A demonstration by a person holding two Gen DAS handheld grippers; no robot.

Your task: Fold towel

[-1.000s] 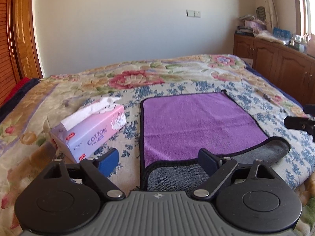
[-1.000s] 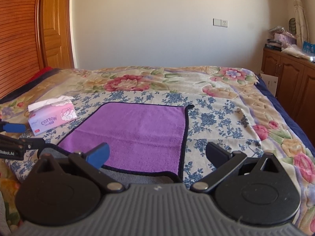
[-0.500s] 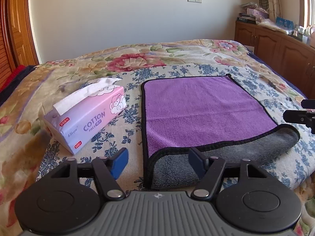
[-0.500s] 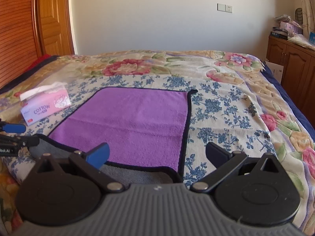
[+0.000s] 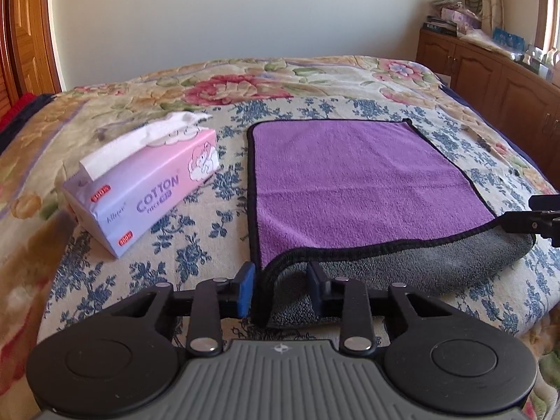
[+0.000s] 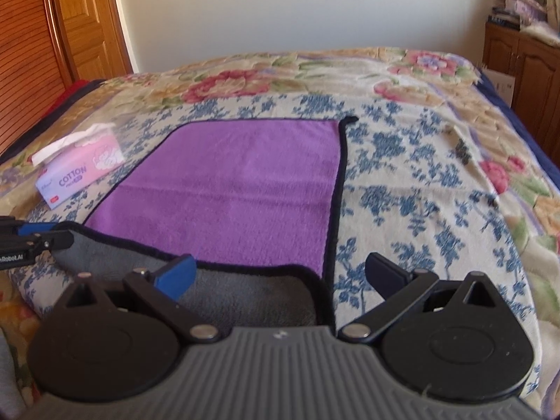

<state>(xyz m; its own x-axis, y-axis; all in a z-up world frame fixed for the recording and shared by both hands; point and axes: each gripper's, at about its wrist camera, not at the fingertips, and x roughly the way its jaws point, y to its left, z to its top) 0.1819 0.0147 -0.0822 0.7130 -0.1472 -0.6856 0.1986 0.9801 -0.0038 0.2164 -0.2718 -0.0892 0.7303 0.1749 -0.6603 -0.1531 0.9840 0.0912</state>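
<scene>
A purple towel (image 5: 353,182) with a black hem and grey underside lies flat on the floral bedspread; its near edge is turned up, grey side showing (image 5: 402,266). My left gripper (image 5: 281,288) straddles the towel's near left corner, jaws partly closed around the raised hem with a gap still showing. My right gripper (image 6: 280,276) is open wide over the towel's near right corner (image 6: 315,280). The towel (image 6: 238,189) also fills the middle of the right wrist view. Each gripper shows at the edge of the other's view.
A pink and lilac tissue box (image 5: 140,189) lies on the bed left of the towel, also in the right wrist view (image 6: 78,169). Wooden cabinets (image 5: 490,70) stand along the right wall, a wooden door (image 6: 84,21) at the left.
Both grippers moved forward and down onto the towel's near edge. The left jaws narrowed from wide open to close around the left corner hem. The right jaws stayed wide.
</scene>
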